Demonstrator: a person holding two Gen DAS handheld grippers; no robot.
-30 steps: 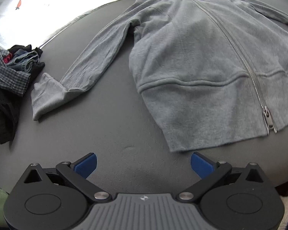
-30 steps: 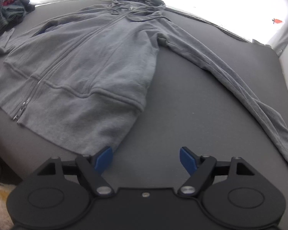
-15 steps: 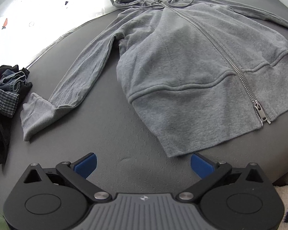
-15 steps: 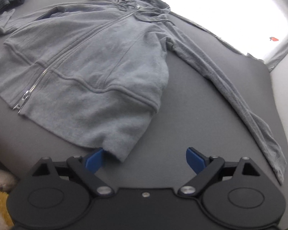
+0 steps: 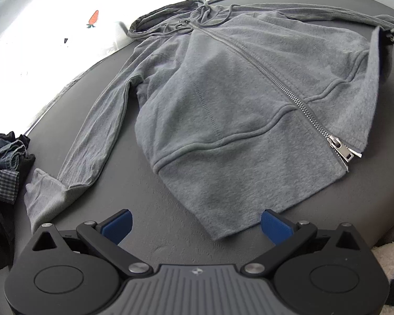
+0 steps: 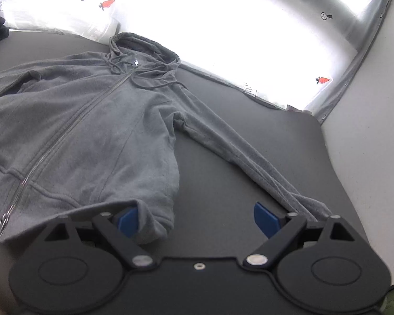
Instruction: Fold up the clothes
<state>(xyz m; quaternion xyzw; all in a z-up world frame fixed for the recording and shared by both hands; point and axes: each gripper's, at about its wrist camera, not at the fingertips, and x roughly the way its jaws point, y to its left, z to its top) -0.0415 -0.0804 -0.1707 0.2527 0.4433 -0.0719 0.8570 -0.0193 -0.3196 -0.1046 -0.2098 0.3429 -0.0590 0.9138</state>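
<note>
Left claw [image 5: 195, 225], black-framed with blue pads, hovers with its jaws spread wide above the near edge of the dark grey padded worktop [image 5: 149, 197], just short of the hem corner of the grey zip-front hooded sweatshirt [image 5: 223, 99]. Right claw [image 6: 191, 219], of the same build, likewise stands spread; its left blue pad [image 6: 128, 220] lies against the opposite hem corner, where the fabric is bunched and raised over the finger, though nothing is pinched between the jaws. Sweatshirt lies front-up across the middle of the worktop, zipped shut, the metal zip pull [image 5: 341, 149] at the hem near the front edge and the hood [image 6: 144, 44] with its drawcords toward the far edge. Each sleeve runs outward and forward: one cuff [image 5: 43, 197] rests near the left edge, beside a heap of dark and checked garments [image 5: 2, 173]; the other sleeve [image 6: 249, 147] reaches the right claw's right finger. White fabric printed with small carrots [image 6: 107, 3] borders the far edge.
</note>
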